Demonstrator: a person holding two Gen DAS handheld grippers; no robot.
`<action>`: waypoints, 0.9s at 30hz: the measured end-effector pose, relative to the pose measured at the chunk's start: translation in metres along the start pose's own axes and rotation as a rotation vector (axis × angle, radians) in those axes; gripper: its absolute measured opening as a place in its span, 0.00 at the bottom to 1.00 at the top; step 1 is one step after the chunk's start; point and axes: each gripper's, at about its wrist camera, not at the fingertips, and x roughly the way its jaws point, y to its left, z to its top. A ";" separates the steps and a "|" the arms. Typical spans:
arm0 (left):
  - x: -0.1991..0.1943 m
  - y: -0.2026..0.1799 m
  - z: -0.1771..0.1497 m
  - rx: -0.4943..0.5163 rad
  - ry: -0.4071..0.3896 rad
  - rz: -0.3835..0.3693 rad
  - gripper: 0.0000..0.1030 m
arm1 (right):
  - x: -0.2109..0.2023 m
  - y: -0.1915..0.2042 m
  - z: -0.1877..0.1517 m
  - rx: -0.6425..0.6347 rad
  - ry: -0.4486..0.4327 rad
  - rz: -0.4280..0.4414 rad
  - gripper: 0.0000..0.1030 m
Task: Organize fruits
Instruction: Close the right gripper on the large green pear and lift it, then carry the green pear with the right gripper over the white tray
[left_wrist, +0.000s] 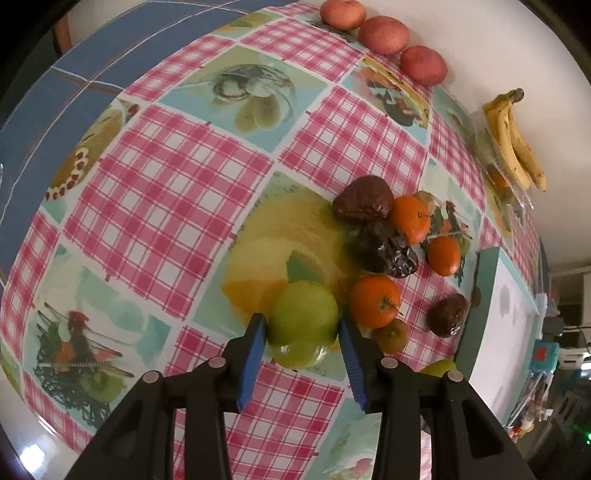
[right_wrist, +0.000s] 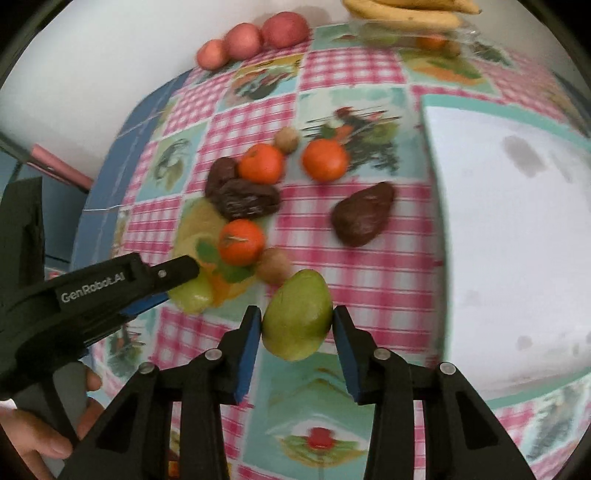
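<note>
A: What has the left gripper (left_wrist: 302, 326) got?

B: A green fruit (left_wrist: 303, 317). It sits on the counter (left_wrist: 166, 177) with a blue pad tight on each side, so the jaws are clenched on it. In the right wrist view the same fruit peeks out yellow-green under the black arm of that gripper.

A: And the right gripper (right_wrist: 297, 323)?

B: A second green fruit (right_wrist: 298, 314), egg-shaped and tilted, lies between its pads. Both pads meet its sides, so I read those jaws as grasping it too, though that view is a little blurred.

A: Where is the rest of the fruit?

B: Just beyond the left jaws: three oranges (left_wrist: 376, 301) mixed with dark, wrinkled brown fruits (left_wrist: 364, 199), and a small brownish round one (left_wrist: 390, 334) touching the nearest orange. Another dark fruit (left_wrist: 447, 314) lies apart, near a white board with a teal edge (left_wrist: 506, 325).

A: Anything farther off?

B: Three red apples (left_wrist: 383, 35) in a row at the far edge against the wall, and bananas (left_wrist: 515, 144) on a clear wrapper farther right. A hand (right_wrist: 40, 435) shows at the bottom left of the right wrist view.
</note>
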 end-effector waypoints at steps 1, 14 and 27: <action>0.000 -0.001 0.000 0.002 0.000 0.001 0.42 | -0.001 -0.002 0.000 0.001 0.000 -0.023 0.40; -0.037 -0.014 0.002 0.047 -0.135 -0.060 0.41 | -0.018 -0.027 0.007 0.070 -0.031 -0.035 0.40; -0.041 -0.097 -0.025 0.291 -0.144 -0.105 0.41 | -0.075 -0.122 0.025 0.301 -0.174 -0.222 0.40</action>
